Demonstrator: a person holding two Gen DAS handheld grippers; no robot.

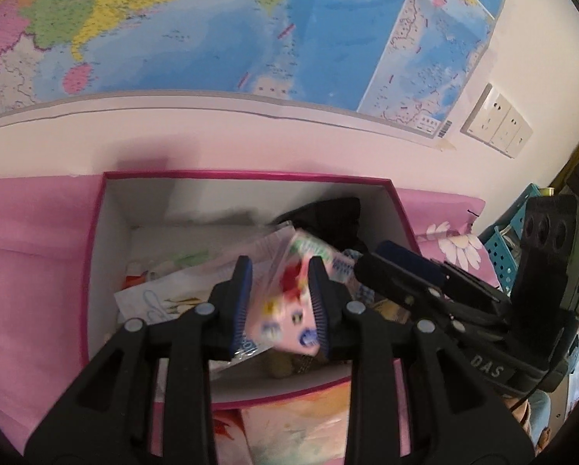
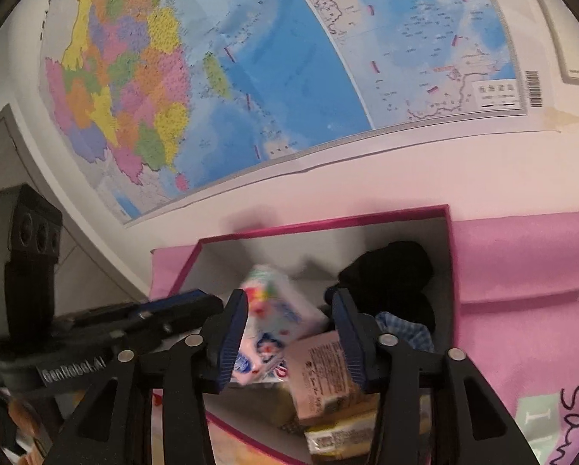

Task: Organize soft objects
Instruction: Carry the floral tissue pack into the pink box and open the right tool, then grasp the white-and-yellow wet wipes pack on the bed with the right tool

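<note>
A pink-rimmed white box stands open on a pink sheet below me. My left gripper hovers over it with a pink printed tissue pack between its blue pads. The pack looks blurred and tilted, and I see no firm squeeze on it. In the right wrist view the same pack hangs over the box beside the left gripper. My right gripper stands open above the box's near right part with nothing in it. A pink labelled packet lies in the box beneath it.
The box also holds a black cloth, a blue checked cloth and paper-wrapped packs. The pink sheet surrounds it. A wall map hangs close behind. Teal baskets stand to the right.
</note>
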